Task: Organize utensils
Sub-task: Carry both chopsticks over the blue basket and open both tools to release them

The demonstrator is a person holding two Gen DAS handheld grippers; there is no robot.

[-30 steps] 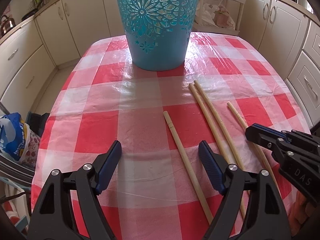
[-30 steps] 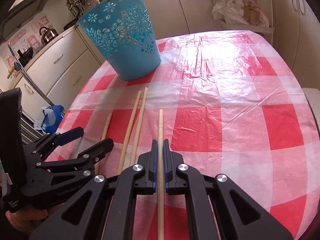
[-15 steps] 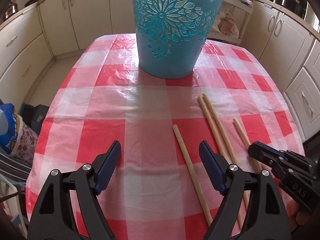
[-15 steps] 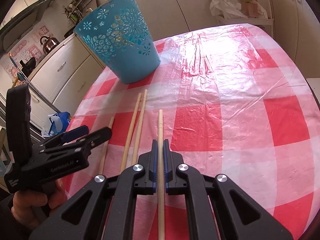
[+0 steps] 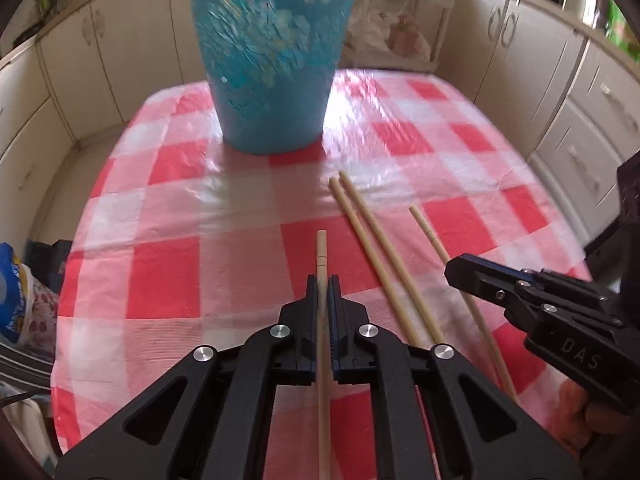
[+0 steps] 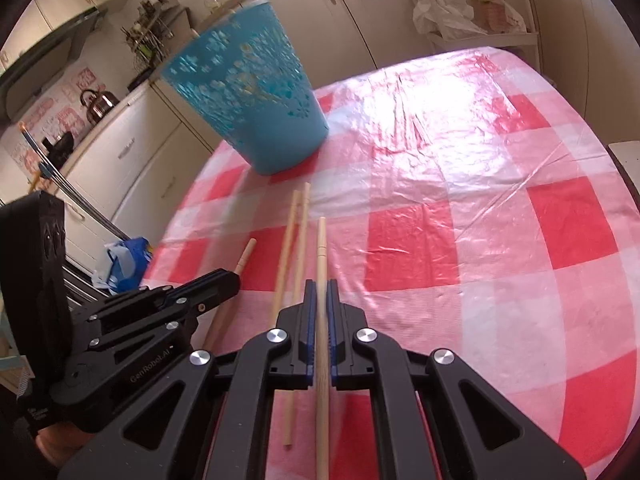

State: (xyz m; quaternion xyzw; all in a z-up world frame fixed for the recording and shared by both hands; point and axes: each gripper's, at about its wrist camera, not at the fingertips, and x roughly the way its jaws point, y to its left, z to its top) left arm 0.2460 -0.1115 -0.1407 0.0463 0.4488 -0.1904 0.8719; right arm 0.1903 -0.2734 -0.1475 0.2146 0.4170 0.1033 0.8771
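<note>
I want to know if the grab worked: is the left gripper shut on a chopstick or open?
Shut on it. The left gripper has just closed; its blue pads press both sides of the chopstick, which runs between them.

A home kitchen: cream cabinets (image 5: 532, 52), a kettle (image 6: 98, 104) on the counter, a checked tablecloth (image 6: 460, 240).

A red-and-white checked plastic tablecloth (image 5: 168, 280) carries a perforated turquoise plastic bin (image 5: 272, 72) ahead of the gripper and two pale wooden chopsticks (image 5: 376, 240) alongside.

wrist views, facing shared table (image 5: 168, 264), close
</note>
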